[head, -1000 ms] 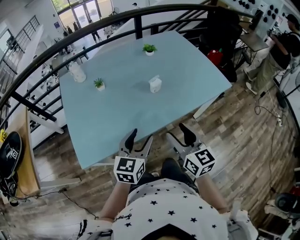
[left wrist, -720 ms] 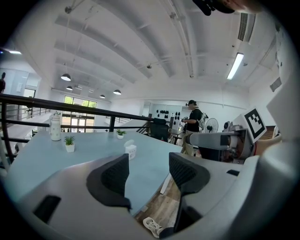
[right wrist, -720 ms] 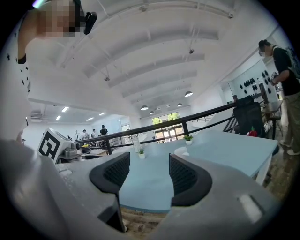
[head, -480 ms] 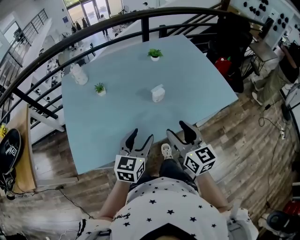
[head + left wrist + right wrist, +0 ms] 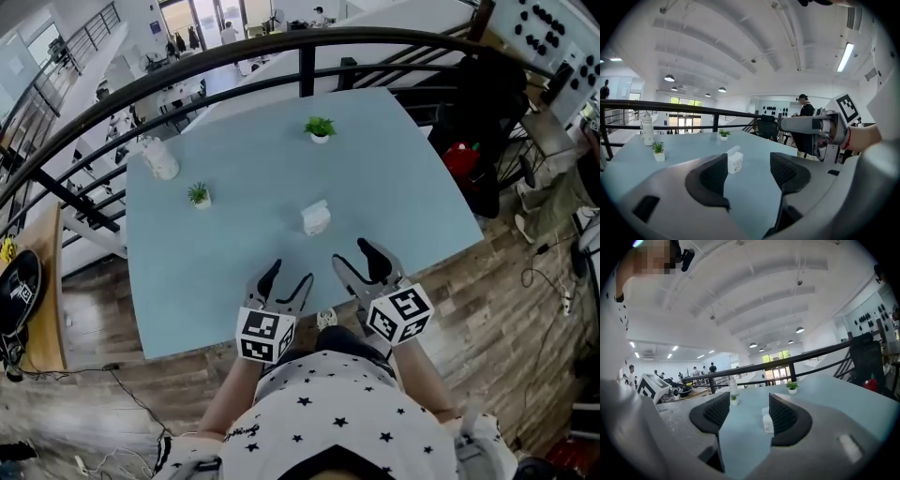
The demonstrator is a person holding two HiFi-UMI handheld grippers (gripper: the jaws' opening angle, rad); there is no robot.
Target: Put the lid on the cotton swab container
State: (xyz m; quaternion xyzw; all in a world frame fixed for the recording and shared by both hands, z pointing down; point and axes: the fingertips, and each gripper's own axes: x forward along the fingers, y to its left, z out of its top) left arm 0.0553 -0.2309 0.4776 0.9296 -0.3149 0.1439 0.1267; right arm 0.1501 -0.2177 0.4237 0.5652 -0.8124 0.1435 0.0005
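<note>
The cotton swab container (image 5: pixel 316 218) stands near the middle of the light blue worktop (image 5: pixel 225 253). It has a small label on its front, but the print is too small and you cannot read it. Its top looks raised on one side in the left gripper view (image 5: pixel 735 161); if the lid is separate, you cannot tell. Your left tool (image 5: pixel 289 275) has its jaws wide apart and nothing is held between them. Your right tool (image 5: pixel 351 255) is also wide open and empty; in its own view the right jaw hides a part of the container (image 5: pixel 767 422). Each tool carries a cube with black square markers, without letters. Compared with one second ago, both tools have come from above the wooden floor to the near edge of the worktop, and the container is nearer to them, but well apart.
</note>
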